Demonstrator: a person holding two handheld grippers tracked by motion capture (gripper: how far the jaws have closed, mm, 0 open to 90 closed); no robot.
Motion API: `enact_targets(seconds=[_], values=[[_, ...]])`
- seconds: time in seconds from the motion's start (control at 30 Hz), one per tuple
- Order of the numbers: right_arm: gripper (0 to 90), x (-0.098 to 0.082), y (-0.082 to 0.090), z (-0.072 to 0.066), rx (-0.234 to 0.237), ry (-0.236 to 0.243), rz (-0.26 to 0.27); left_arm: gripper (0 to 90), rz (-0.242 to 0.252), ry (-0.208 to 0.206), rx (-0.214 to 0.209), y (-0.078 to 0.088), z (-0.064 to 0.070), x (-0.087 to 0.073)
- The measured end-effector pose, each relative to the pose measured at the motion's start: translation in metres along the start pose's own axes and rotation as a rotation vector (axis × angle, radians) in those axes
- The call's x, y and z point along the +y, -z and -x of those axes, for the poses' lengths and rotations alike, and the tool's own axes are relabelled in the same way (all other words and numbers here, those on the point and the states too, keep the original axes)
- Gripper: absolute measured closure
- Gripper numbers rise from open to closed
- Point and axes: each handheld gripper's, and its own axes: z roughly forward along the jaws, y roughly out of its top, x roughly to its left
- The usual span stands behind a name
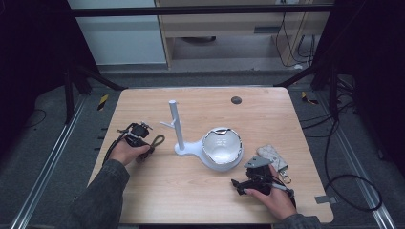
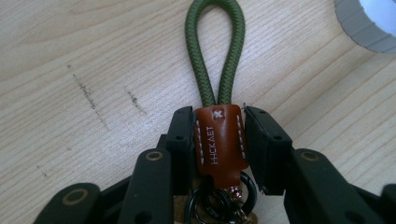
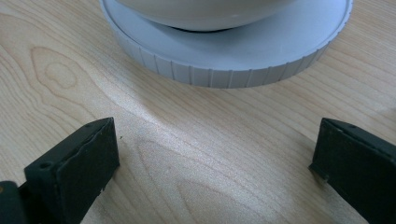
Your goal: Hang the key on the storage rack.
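Note:
My left gripper (image 2: pixel 219 126) is shut on the brown leather tab (image 2: pixel 218 140) of a keychain. Its green cord loop (image 2: pixel 215 51) lies ahead of the jaws on the wood, and metal rings hang behind the tab. In the high view the left gripper (image 1: pixel 147 143) sits at the table's left, with the green loop (image 1: pixel 158 141) pointing toward a white stand (image 1: pixel 174 125). The stand's round base holds a white bowl (image 1: pixel 221 148). My right gripper (image 1: pixel 249 177) rests open just in front of that bowl. Its jaws (image 3: pixel 215 154) are wide apart over bare wood, facing the grey ribbed base (image 3: pixel 224 60).
A patterned pouch (image 1: pixel 273 156) lies to the right of the bowl, close to the right hand. A small dark disc (image 1: pixel 236 100) sits near the table's far edge. The wooden table (image 1: pixel 200 200) ends close behind both hands.

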Motion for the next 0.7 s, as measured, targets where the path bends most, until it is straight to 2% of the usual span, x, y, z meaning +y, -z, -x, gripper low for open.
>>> enact_targets(seconds=[0.1, 0.13, 0.27, 0.33, 0.37, 0.5, 0.53, 0.57, 0.6, 0.7], values=[[0.5, 0.000, 0.000, 0.000, 0.001, -0.001, 0.000, 64.9, 0.025, -0.002, 0.012, 0.008, 0.001, -0.002], [0.5, 0.000, 0.000, 0.000, 0.001, -0.001, 0.000, 65.0, 0.050, -0.002, 0.015, 0.014, 0.001, -0.004], [0.5, 0.000, 0.000, 0.000, 0.001, 0.002, 0.000, 65.3, 0.074, -0.019, 0.017, 0.024, 0.003, -0.008], [0.5, 0.000, 0.000, 0.000, 0.001, -0.001, 0.000, 65.4, 0.112, -0.022, 0.030, 0.034, 0.006, -0.014], [0.5, 0.000, 0.000, 0.000, 0.001, -0.001, 0.000, 65.5, 0.112, -0.022, 0.030, 0.034, 0.006, -0.014], [0.5, 0.000, 0.000, 0.000, 0.001, -0.001, 0.000, 65.6, 0.165, -0.035, 0.032, 0.048, 0.010, -0.022], [0.5, 0.000, 0.000, 0.000, 0.001, -0.001, 0.000, 65.6, 0.192, -0.044, 0.037, 0.056, 0.013, -0.025], [0.5, 0.000, 0.000, 0.000, 0.001, -0.001, 0.000, 65.6, 0.192, -0.044, 0.037, 0.056, 0.013, -0.025], [0.5, 0.000, 0.000, 0.000, 0.001, -0.001, 0.000, 65.6, 0.218, -0.048, 0.039, 0.063, 0.016, -0.029], [0.5, 0.000, 0.000, 0.000, 0.001, -0.001, 0.000, 65.7, 0.239, -0.052, 0.040, 0.070, 0.018, -0.032]])
